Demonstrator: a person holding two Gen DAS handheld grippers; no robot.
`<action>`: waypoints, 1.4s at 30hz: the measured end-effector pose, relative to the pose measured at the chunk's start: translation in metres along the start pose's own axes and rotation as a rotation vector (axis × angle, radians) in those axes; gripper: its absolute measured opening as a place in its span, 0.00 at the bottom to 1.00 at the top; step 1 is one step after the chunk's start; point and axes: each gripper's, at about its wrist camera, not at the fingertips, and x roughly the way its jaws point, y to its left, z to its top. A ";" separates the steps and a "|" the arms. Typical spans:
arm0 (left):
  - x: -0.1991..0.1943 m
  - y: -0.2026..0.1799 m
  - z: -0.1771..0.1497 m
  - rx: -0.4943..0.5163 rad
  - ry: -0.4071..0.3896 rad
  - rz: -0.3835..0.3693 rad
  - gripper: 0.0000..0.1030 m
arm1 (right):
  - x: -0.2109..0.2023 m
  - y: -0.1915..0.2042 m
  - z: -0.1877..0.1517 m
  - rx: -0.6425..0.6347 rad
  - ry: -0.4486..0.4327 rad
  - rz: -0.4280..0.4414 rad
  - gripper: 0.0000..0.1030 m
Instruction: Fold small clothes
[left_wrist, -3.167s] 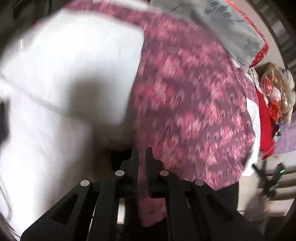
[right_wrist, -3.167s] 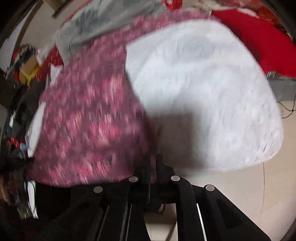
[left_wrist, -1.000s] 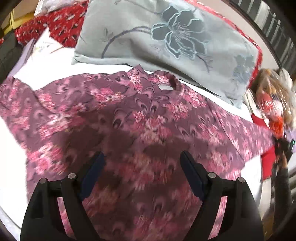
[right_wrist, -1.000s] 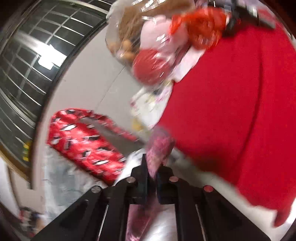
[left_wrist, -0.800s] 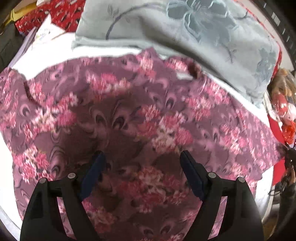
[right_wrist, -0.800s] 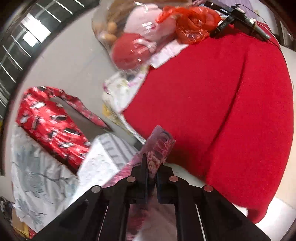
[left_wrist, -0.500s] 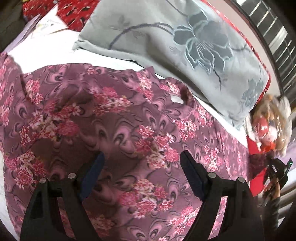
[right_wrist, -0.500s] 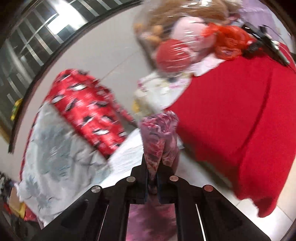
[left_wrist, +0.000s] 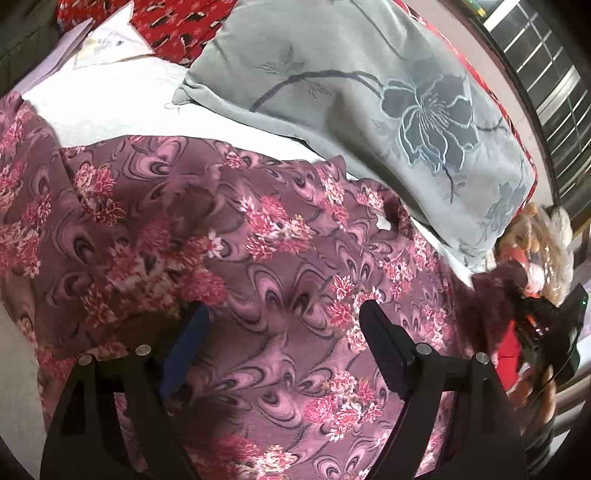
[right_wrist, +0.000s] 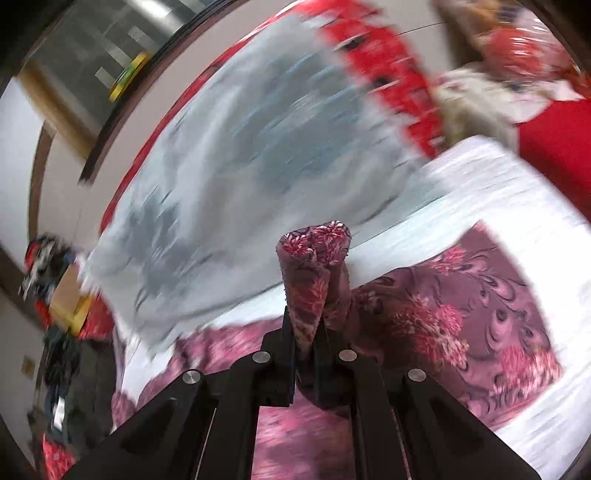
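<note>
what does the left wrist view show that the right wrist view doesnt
Only the left wrist view shows the left gripper, jaws wide apart and empty above the floral shirt, the shirt's neck opening, and some papers at the top left.

Only the right wrist view shows the right gripper shut on a bunched fold of the shirt that sticks up between its fingers.

Both show the shirt on the white sheet and the grey flower pillow behind it.
</note>
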 end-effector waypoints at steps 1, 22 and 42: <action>-0.001 0.003 0.002 -0.004 0.001 -0.004 0.81 | 0.008 0.015 -0.008 -0.021 0.022 0.020 0.06; -0.023 0.040 0.011 -0.143 0.010 -0.207 0.81 | 0.105 0.186 -0.175 -0.406 0.361 0.137 0.23; -0.031 0.014 0.009 -0.121 -0.157 -0.018 0.08 | -0.040 -0.019 -0.068 -0.043 0.028 -0.173 0.56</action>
